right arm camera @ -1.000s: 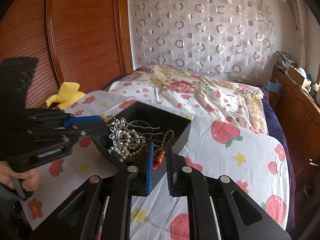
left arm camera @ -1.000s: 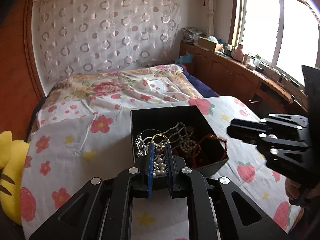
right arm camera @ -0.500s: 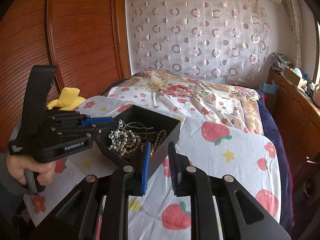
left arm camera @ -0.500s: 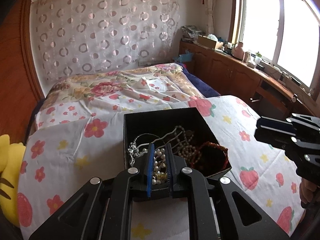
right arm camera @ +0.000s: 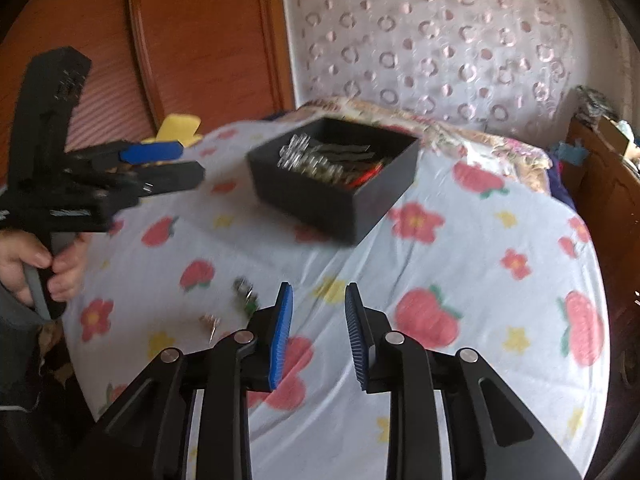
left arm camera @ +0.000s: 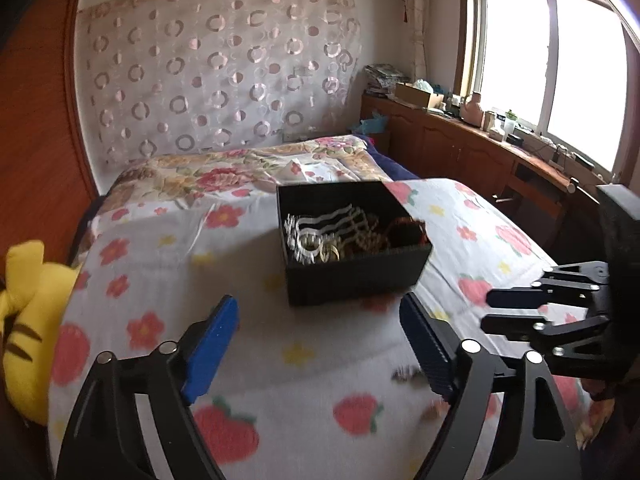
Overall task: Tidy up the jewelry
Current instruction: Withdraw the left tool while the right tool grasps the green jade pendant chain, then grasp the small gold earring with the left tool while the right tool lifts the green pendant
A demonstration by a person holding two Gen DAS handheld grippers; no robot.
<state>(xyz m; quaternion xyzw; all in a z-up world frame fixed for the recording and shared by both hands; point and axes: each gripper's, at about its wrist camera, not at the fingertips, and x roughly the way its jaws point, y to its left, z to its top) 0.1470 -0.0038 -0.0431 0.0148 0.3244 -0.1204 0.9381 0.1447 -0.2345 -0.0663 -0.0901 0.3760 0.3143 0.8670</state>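
A black open box (left arm camera: 352, 268) full of jewelry sits on the flowered bed sheet; pearls, silver hair pins and a red bracelet lie tangled inside (left arm camera: 332, 236). It also shows in the right wrist view (right arm camera: 332, 200). My left gripper (left arm camera: 320, 336) is wide open and empty, in front of the box. My right gripper (right arm camera: 318, 320) is open and empty, well short of the box. Two small loose jewelry pieces (right arm camera: 244, 294) (right arm camera: 211, 322) lie on the sheet left of my right gripper; they also show blurred in the left wrist view (left arm camera: 406, 374).
A yellow plush toy (left arm camera: 28, 320) lies at the bed's left edge. A wooden wardrobe (right arm camera: 180, 52) stands to the left. A wooden counter (left arm camera: 480, 148) with clutter runs under the window at right. The sheet (right arm camera: 460, 248) spreads around the box.
Both grippers have pulled back from the box and opened. The left has let go of the pearls it held over the box. The frames are blurred by motion.
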